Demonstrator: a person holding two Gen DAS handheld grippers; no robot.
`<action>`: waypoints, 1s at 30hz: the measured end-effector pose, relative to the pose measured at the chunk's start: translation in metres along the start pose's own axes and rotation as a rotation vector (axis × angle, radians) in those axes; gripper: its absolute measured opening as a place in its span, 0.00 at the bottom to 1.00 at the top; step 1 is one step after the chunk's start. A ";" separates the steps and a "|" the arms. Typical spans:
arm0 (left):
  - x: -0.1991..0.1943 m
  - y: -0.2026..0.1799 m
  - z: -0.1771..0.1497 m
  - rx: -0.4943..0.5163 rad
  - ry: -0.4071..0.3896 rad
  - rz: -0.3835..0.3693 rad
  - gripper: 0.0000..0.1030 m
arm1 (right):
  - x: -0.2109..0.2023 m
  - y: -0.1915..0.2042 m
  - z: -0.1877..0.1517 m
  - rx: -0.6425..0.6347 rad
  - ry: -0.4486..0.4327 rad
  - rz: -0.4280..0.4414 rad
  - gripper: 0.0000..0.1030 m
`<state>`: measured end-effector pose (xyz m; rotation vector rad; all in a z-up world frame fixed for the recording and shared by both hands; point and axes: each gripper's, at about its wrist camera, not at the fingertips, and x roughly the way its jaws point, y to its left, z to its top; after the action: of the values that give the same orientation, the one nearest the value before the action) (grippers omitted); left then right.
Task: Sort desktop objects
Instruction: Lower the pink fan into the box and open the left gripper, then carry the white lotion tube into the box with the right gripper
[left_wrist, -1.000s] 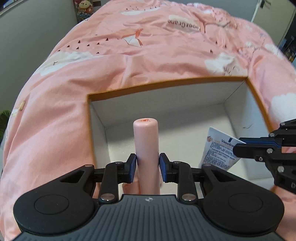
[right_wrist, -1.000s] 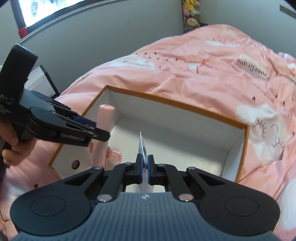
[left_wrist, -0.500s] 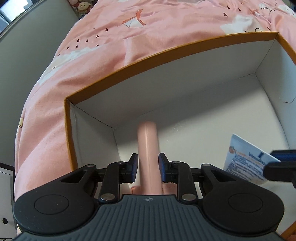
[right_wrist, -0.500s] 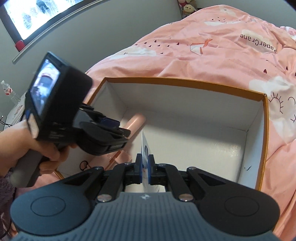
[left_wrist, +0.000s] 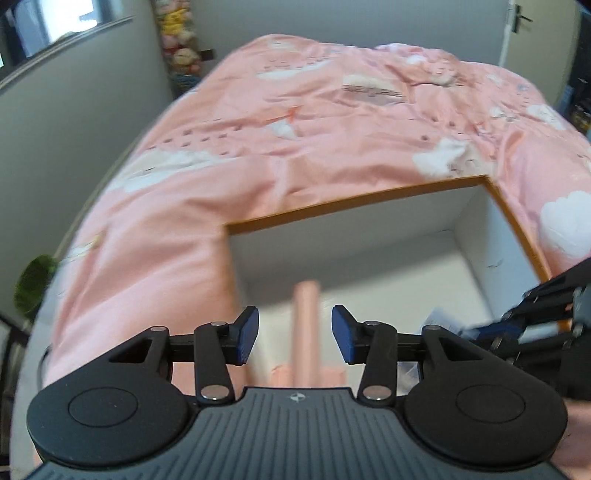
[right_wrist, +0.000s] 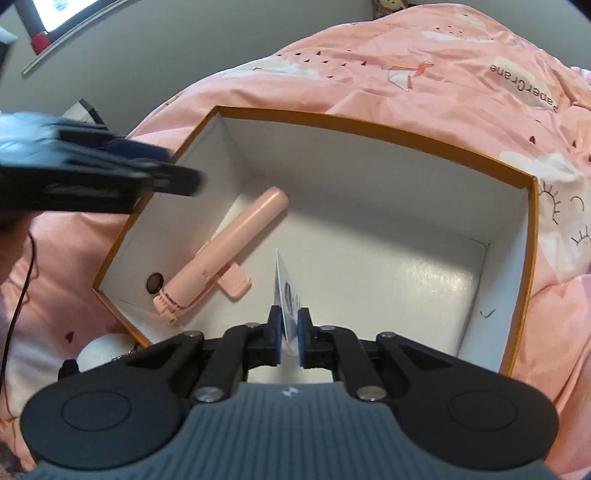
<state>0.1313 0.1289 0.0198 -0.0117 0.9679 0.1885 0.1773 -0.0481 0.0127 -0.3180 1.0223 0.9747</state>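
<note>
A pink selfie stick (right_wrist: 221, 251) lies on the floor of the white box with an orange rim (right_wrist: 369, 127), along its left wall; it also shows in the left wrist view (left_wrist: 306, 325). My left gripper (left_wrist: 294, 334) is open and empty above it, raised over the box (left_wrist: 354, 205). It appears blurred in the right wrist view (right_wrist: 110, 177). My right gripper (right_wrist: 287, 338) is shut on a white and blue Vaseline tube (right_wrist: 284, 295), held edge-on just over the box's near side. The right gripper also shows in the left wrist view (left_wrist: 517, 325).
The box sits on a bed with a pink patterned duvet (left_wrist: 295, 129). A white round object (right_wrist: 99, 354) lies outside the box's near left corner. A dark round spot (right_wrist: 155, 282) marks the box's left wall. Grey walls and plush toys (left_wrist: 177, 44) stand beyond.
My left gripper opened and let go of the pink selfie stick, which now lies in the box. The left gripper lifted up and back. The right gripper still holds the tube over the box.
</note>
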 end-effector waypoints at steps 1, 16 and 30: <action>-0.003 0.004 -0.004 -0.014 0.007 0.009 0.50 | 0.000 0.000 0.002 0.015 -0.007 -0.006 0.07; 0.004 0.031 -0.051 -0.127 0.093 -0.051 0.38 | 0.036 0.025 0.058 0.247 -0.138 0.026 0.06; 0.007 0.027 -0.061 -0.136 0.098 -0.065 0.38 | 0.038 0.019 0.060 0.321 -0.153 0.112 0.06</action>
<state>0.0806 0.1512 -0.0189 -0.1785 1.0494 0.1950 0.2026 0.0213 0.0164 0.0794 1.0449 0.9027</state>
